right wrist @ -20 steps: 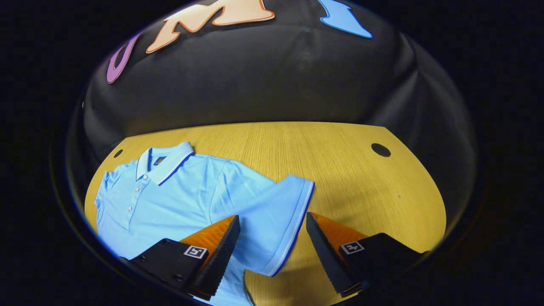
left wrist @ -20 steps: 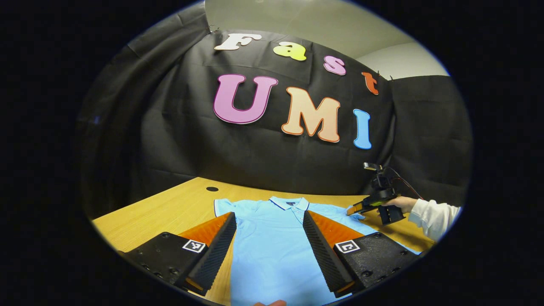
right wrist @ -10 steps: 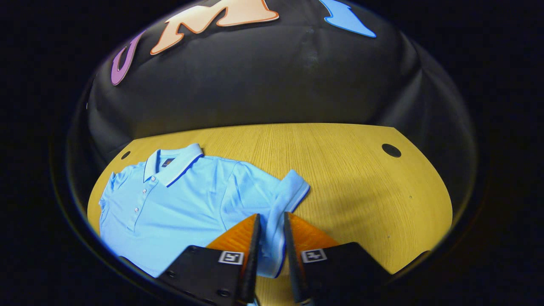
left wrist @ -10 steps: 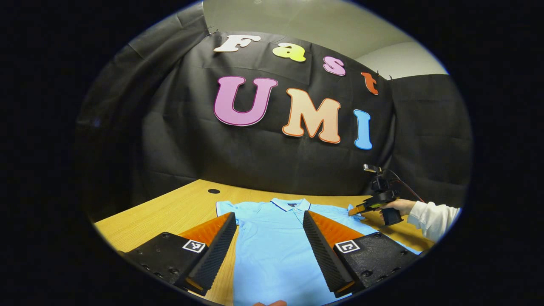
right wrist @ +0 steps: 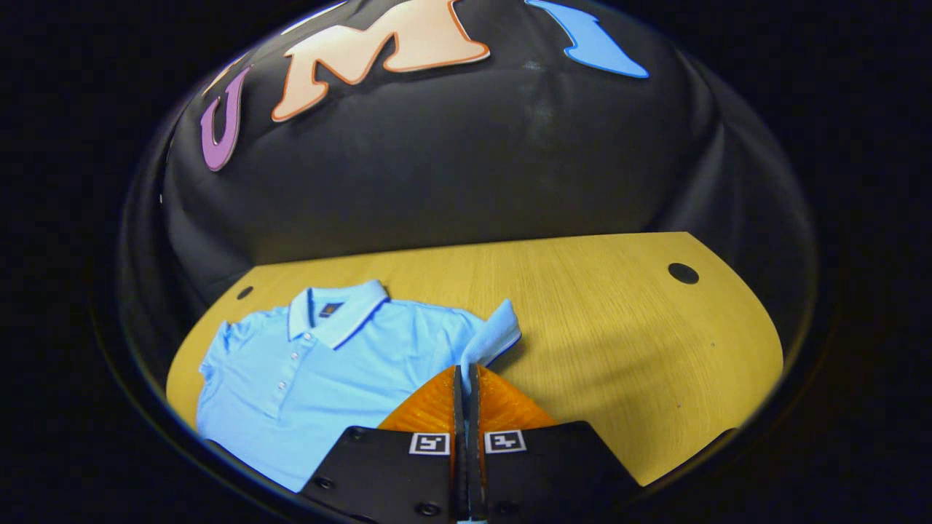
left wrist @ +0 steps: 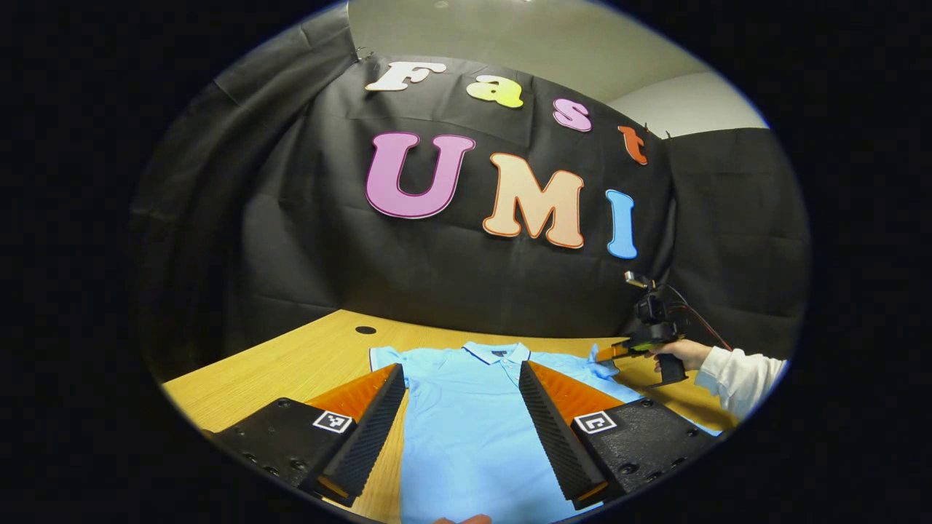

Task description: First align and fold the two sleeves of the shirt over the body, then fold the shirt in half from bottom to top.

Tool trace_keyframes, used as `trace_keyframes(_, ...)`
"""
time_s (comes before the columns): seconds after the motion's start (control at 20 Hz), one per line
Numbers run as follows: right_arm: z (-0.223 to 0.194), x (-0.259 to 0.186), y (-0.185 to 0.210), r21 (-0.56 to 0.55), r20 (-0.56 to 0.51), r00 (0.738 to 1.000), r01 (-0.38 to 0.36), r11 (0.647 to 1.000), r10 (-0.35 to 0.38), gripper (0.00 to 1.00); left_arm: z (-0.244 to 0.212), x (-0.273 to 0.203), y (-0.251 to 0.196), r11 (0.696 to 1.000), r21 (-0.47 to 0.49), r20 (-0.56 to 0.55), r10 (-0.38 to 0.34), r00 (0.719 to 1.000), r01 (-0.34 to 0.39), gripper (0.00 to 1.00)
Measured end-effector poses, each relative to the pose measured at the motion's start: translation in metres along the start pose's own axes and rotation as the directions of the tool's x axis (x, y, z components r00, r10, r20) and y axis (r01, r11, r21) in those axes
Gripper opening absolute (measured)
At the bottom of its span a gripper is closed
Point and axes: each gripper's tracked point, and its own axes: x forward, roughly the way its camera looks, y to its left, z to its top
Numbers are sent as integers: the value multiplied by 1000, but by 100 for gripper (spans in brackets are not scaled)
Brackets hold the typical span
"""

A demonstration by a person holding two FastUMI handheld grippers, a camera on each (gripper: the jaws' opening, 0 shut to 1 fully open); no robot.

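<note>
A light blue polo shirt (left wrist: 459, 429) lies flat on the wooden table (left wrist: 291, 364), collar toward the far wall. My left gripper (left wrist: 462, 378) hovers open over the shirt's body with nothing between its fingers. In the right gripper view the shirt (right wrist: 328, 371) spreads to the left, and my right gripper (right wrist: 464, 375) is shut on the sleeve (right wrist: 491, 338), whose cuff is lifted and bunched above the fingertips. The left gripper view also shows that right gripper (left wrist: 615, 354) far off at the shirt's right edge, held by a hand (left wrist: 673, 353) in a white cuff.
The table (right wrist: 619, 327) stretches bare to the right of the shirt in the right gripper view, with a round cable hole (right wrist: 683, 274) near the back right and another (right wrist: 245, 292) at the back left. Black cloth walls close the back.
My right gripper closed from wide open onto the sleeve and has lifted its cuff off the table. My left gripper stayed open over the shirt's body.
</note>
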Motion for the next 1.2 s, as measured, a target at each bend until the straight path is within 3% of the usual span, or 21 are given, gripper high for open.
trace_keyframes(0.2, 23, -13, 66, 102, 81, 979, -192, 976, 185, 3, 2, 1, 2, 999, -32, 1, -11, 1000, 11, 94)
trace_keyframes(0.35, 8, -10, 106, 124, 66, 956, -290, 949, 284, 2, 5, 0, 7, 999, -41, 6, 1, 1000, 0, 94)
trace_keyframes(0.65, -24, 4, 152, 129, -6, 936, -347, 929, 351, 3, 6, -2, 9, 999, -46, 8, 5, 1000, -4, 94)
trace_keyframes(0.75, -30, 10, 157, 115, -5, 937, -345, 931, 348, 3, 5, -2, 8, 999, -47, 4, 2, 1000, -2, 94)
trace_keyframes(0.8, -32, 9, 156, 101, -9, 939, -342, 934, 344, 8, 5, -2, 9, 999, -49, 2, 1, 1000, -1, 94)
trace_keyframes(0.9, -39, 6, 163, 101, -17, 927, -371, 923, 374, 5, 3, 0, 14, 999, -50, -2, 10, 1000, -10, 94)
trace_keyframes(1.1, -51, -14, 177, 80, -50, 889, -450, 890, 454, 53, -6, 2, 31, 998, -47, -26, 42, 999, -44, 94)
trace_keyframes(1.2, -52, -31, 176, 10, -44, 886, -462, 887, 462, 82, -12, 7, 44, 997, -45, -42, 65, 997, -66, 94)
